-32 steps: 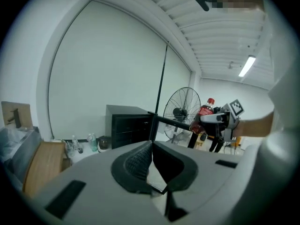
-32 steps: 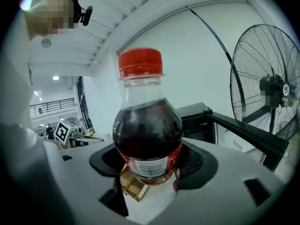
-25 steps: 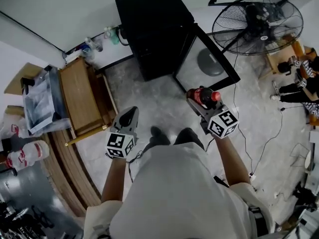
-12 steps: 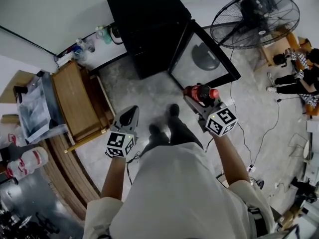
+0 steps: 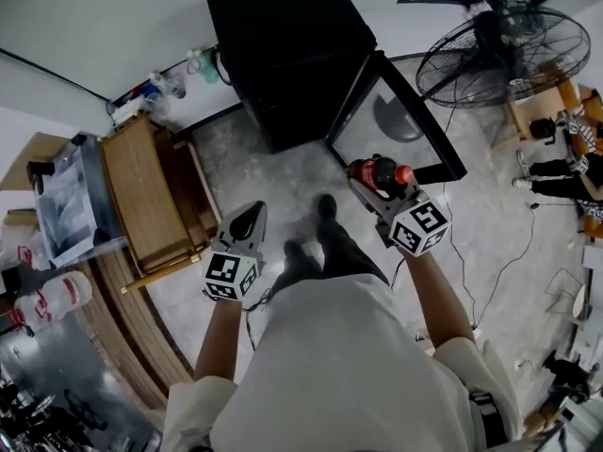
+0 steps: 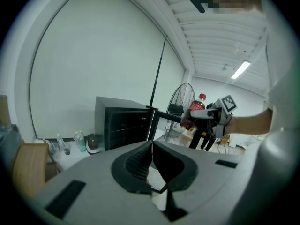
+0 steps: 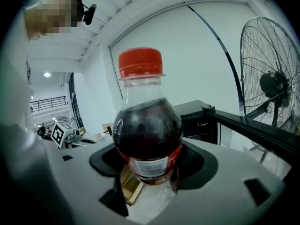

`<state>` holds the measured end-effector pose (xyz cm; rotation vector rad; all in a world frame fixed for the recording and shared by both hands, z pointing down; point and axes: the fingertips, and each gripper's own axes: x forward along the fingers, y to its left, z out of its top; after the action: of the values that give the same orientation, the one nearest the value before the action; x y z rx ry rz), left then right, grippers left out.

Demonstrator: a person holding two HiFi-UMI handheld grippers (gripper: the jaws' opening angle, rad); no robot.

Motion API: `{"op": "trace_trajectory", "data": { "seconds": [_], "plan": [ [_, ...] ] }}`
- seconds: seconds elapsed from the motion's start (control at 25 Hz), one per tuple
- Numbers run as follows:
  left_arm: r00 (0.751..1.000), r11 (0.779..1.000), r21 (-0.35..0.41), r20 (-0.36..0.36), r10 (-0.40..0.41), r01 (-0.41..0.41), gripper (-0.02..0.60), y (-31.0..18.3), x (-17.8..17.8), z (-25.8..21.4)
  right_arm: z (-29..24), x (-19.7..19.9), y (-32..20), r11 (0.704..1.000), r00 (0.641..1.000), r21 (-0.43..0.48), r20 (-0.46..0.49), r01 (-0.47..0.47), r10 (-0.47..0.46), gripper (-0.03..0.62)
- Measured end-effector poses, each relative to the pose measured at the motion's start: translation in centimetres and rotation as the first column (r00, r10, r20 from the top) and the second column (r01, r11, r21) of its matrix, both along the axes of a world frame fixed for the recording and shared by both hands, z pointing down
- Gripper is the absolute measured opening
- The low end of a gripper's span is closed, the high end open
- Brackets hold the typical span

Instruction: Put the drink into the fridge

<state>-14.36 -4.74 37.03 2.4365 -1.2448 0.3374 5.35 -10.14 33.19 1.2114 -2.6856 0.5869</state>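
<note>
The right gripper (image 5: 369,185) is clamping its jaws on the drink bottle (image 5: 384,171), holding it upright just before the fridge's (image 5: 283,45) open door (image 5: 400,125); the left gripper (image 5: 249,217) is showing its jaws pressed together, empty.

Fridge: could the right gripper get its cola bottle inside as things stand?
Probably yes. The fridge has its door open, floor lies between, nothing blocks the opening; the right gripper, clamped on the cola bottle, just isn't close yet.

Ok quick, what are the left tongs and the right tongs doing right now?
Left tongs: closed, nothing in them.
Right tongs: closed on the drink bottle.
</note>
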Motion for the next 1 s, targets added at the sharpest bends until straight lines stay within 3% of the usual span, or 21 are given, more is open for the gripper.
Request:
{"op": "trace_trajectory", "data": {
  "seconds": [0.48, 1.0],
  "plan": [
    [1.0, 0.999, 0.026, 0.025, 0.018, -0.018, 0.009, -7.1, 1.4, 4.0, 5.5, 0.3, -6.7, 1.0, 1.0, -0.01, 0.008, 0.017, -0.017, 0.307],
    [0.995, 0.995, 0.027, 0.02, 0.096, -0.096, 0.009, -11.6, 4.6, 13.4, 14.0, 0.8, -10.9, 1.0, 1.0, 0.016, 0.011, 0.021, -0.021, 0.307]
  ]
}}
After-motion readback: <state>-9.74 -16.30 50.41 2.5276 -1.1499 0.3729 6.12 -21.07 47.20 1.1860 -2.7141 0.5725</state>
